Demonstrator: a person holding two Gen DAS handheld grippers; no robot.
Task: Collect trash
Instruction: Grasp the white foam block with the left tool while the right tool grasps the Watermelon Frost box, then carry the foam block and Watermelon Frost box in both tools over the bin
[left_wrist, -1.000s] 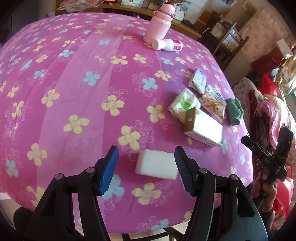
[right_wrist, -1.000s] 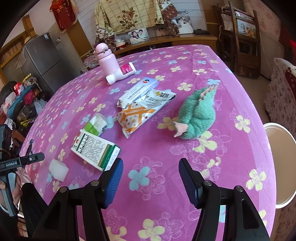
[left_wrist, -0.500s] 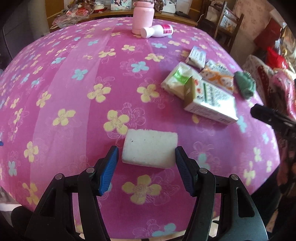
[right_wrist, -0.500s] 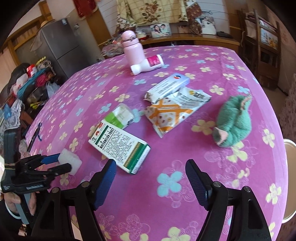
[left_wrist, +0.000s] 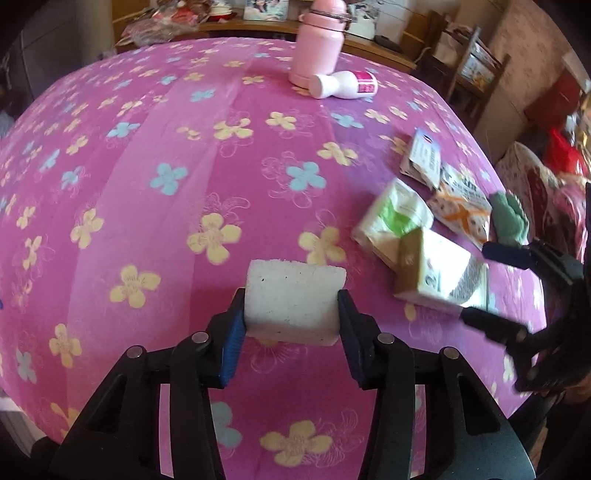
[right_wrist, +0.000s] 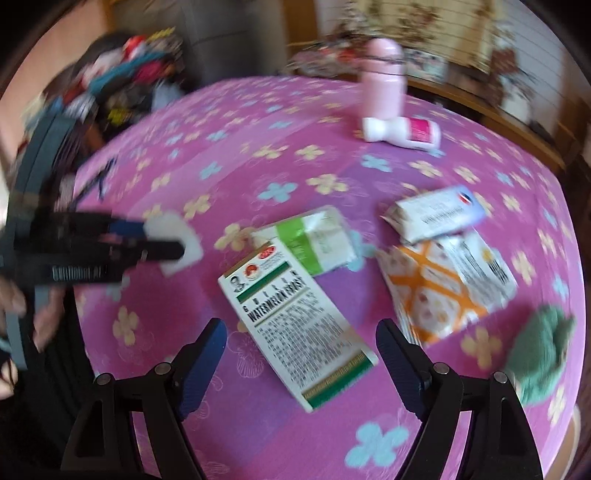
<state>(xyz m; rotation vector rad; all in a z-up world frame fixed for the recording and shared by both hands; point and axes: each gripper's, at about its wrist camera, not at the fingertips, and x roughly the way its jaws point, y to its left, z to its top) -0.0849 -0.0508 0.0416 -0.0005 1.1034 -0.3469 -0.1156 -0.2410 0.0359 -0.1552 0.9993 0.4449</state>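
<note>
My left gripper (left_wrist: 291, 314) is shut on a white foam block (left_wrist: 293, 295), its blue pads pressing both ends, just above the pink flowered tablecloth (left_wrist: 147, 166). The block also shows in the right wrist view (right_wrist: 173, 240). My right gripper (right_wrist: 301, 354) is open, with the white-and-green watermelon frost box (right_wrist: 295, 325) lying between its fingers on the cloth. The box shows in the left wrist view (left_wrist: 439, 280) with the right gripper's fingers (left_wrist: 517, 254) around it.
Beyond the box lie a green-and-white packet (right_wrist: 314, 240), an orange-patterned wrapper (right_wrist: 447, 284), a white-and-blue packet (right_wrist: 439, 214) and a green knitted toy (right_wrist: 543, 350). A pink flask (right_wrist: 382, 81) and a lying white bottle (right_wrist: 402, 133) stand at the far side.
My left gripper has closed on the foam block and lifted it slightly. My right gripper has moved left and forward over the watermelon frost box, staying open.
</note>
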